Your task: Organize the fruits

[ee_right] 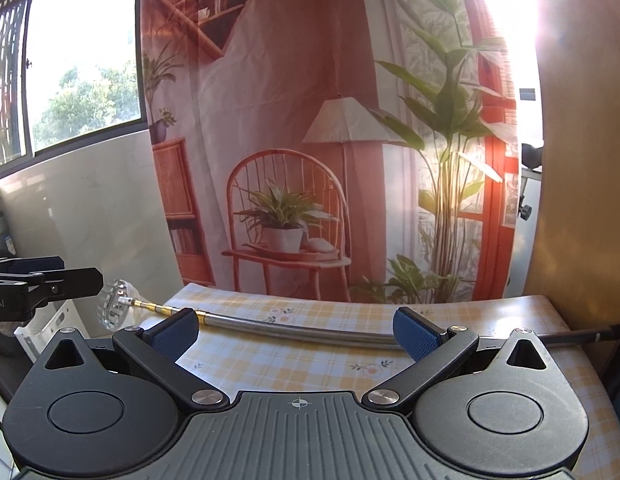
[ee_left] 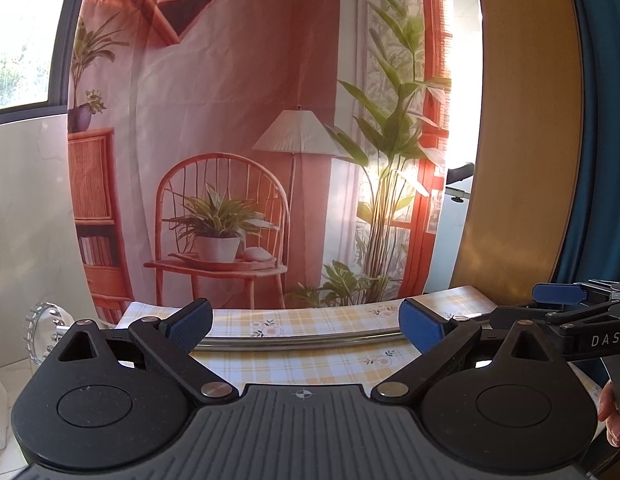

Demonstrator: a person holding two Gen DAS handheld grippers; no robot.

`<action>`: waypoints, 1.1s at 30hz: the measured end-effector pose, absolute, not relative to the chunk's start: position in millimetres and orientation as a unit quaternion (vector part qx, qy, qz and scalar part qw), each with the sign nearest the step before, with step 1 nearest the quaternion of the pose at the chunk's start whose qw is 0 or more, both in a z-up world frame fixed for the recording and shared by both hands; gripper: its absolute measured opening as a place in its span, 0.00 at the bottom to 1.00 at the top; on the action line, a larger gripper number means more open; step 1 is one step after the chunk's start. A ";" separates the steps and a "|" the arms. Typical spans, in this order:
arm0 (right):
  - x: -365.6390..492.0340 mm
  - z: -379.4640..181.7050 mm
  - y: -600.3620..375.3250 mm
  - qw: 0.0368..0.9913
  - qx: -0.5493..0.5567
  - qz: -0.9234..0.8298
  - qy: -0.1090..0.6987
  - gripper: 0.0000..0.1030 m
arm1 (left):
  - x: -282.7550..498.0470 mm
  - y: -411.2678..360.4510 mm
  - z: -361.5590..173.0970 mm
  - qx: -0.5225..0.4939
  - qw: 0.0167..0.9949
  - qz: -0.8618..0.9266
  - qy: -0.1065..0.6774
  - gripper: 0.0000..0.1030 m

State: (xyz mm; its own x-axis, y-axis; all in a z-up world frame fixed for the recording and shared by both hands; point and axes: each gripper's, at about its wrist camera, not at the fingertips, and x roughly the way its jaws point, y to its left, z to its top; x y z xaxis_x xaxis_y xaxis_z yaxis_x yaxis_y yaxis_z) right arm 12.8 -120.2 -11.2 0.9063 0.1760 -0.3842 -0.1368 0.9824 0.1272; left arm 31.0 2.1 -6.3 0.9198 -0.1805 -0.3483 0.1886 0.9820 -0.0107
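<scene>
Both the left gripper [ee_left: 305,322] and right gripper [ee_right: 295,330] hover spread wide and empty-handed over the checked counter [ee_right: 310,364], no fruit showing, while a metal rod [ee_right: 293,327] lies crosswise, its clear disc end [ee_right: 113,304] pointing left.

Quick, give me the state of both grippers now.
Left gripper: open, holding nothing, above the checked tablecloth.
Right gripper: open, holding nothing, with a metal rod lying beyond its fingertips.
</scene>
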 end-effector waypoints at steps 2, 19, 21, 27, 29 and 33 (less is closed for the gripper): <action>11.4 -11.9 -120.7 0.976 0.052 0.078 0.199 1.00 | 30.7 3.1 -7.1 0.010 0.980 -0.094 0.176 0.98; 12.4 -14.1 -124.6 0.975 0.068 0.067 0.201 1.00 | 31.2 3.6 -9.7 0.028 0.980 -0.077 0.179 0.98; 12.6 -14.1 -125.0 0.975 0.070 0.066 0.202 1.00 | 30.8 3.9 -9.6 0.029 0.981 -0.076 0.179 0.98; 13.4 -13.7 -126.1 0.975 0.074 0.062 0.202 1.00 | 30.9 3.7 -8.9 0.032 0.981 -0.075 0.177 0.98; 13.1 -13.3 -126.6 0.975 0.074 0.061 0.201 1.00 | 31.0 3.0 -8.8 0.035 0.981 -0.074 0.176 0.98; 12.0 -13.4 -126.5 0.975 0.075 0.060 0.201 1.00 | 30.4 2.1 -8.3 0.038 0.981 -0.073 0.174 0.98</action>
